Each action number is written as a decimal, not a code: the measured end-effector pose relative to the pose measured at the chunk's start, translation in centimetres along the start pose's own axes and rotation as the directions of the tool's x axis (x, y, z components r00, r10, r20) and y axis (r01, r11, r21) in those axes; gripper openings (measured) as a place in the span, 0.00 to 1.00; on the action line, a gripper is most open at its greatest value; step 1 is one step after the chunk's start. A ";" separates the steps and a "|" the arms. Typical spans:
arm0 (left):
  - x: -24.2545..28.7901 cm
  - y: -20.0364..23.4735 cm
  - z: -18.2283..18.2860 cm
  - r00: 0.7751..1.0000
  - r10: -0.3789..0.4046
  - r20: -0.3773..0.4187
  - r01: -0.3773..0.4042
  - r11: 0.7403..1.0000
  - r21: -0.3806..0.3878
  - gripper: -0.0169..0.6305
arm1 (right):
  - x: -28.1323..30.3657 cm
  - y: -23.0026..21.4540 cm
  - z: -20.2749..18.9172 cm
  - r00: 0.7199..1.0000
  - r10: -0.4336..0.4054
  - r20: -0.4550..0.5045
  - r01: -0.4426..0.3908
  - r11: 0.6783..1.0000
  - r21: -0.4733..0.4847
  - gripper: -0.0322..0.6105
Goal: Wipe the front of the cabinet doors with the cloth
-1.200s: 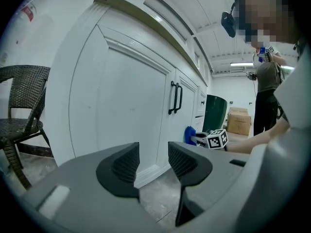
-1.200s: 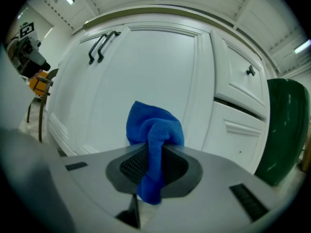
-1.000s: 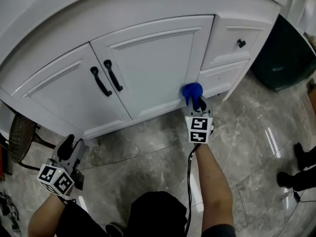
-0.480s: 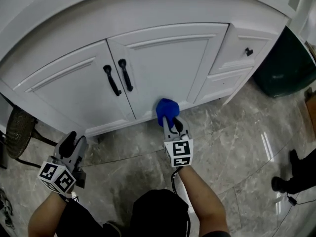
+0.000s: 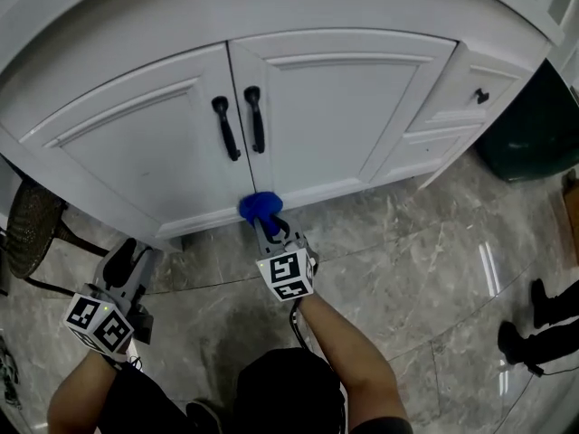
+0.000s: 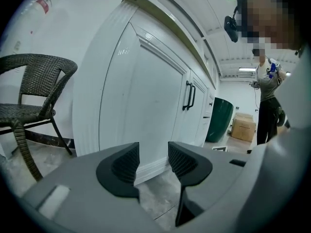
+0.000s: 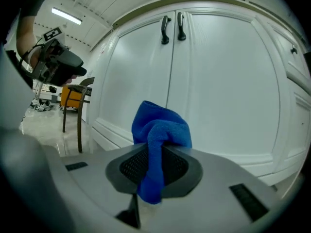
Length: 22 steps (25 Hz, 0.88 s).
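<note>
Right gripper (image 5: 268, 232) clamps blue cloth (image 5: 260, 207), cabinet doors (image 5: 344, 107) just ahead. Left gripper (image 5: 122, 267) narrowly parted, empty.

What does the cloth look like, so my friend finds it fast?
Find the big white cabinet with two black handles in the middle. Go straight down from the handles to the bottom of the doors, where the right gripper has its fingers shut on a scrunched cloth. It is the only bright blue thing; everything next to it is white or grey.
</note>
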<state>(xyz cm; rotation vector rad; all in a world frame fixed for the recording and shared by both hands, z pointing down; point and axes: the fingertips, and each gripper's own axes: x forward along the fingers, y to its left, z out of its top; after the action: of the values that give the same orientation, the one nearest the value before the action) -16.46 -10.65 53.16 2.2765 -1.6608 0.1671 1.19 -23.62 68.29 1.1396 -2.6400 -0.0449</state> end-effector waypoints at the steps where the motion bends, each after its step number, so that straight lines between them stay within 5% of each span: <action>1: 0.0 0.0 -0.1 1.000 0.002 -0.003 -0.002 1.000 0.002 0.32 | 0.2 -0.2 -0.3 1.000 -0.005 -0.006 0.005 1.000 0.007 0.13; 7: 0.7 -0.7 0.0 1.000 0.000 -0.009 0.000 1.000 0.010 0.32 | -0.5 -2.7 -1.5 0.999 -0.031 -0.020 0.032 0.999 0.017 0.13; 11: 1.3 -1.4 -0.2 1.000 -0.009 -0.021 0.010 1.000 0.021 0.32 | -1.8 -7.2 -3.1 0.992 -0.120 -0.029 0.121 0.992 0.044 0.13; 18: 0.9 -0.9 -0.7 0.999 0.024 -0.039 -0.024 1.000 0.000 0.32 | -5.6 -16.3 -6.2 0.954 -0.277 -0.119 0.288 0.953 0.097 0.13; 22: 0.7 -1.3 -0.4 0.999 0.026 -0.039 -0.025 1.000 0.016 0.32 | -7.3 -20.6 -7.2 0.929 -0.330 -0.170 0.337 0.942 0.010 0.13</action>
<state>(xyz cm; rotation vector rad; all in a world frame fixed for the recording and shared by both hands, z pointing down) -15.01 -10.77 53.52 2.2492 -1.6752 0.2292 22.45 -32.07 70.87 1.5245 -2.2865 0.0360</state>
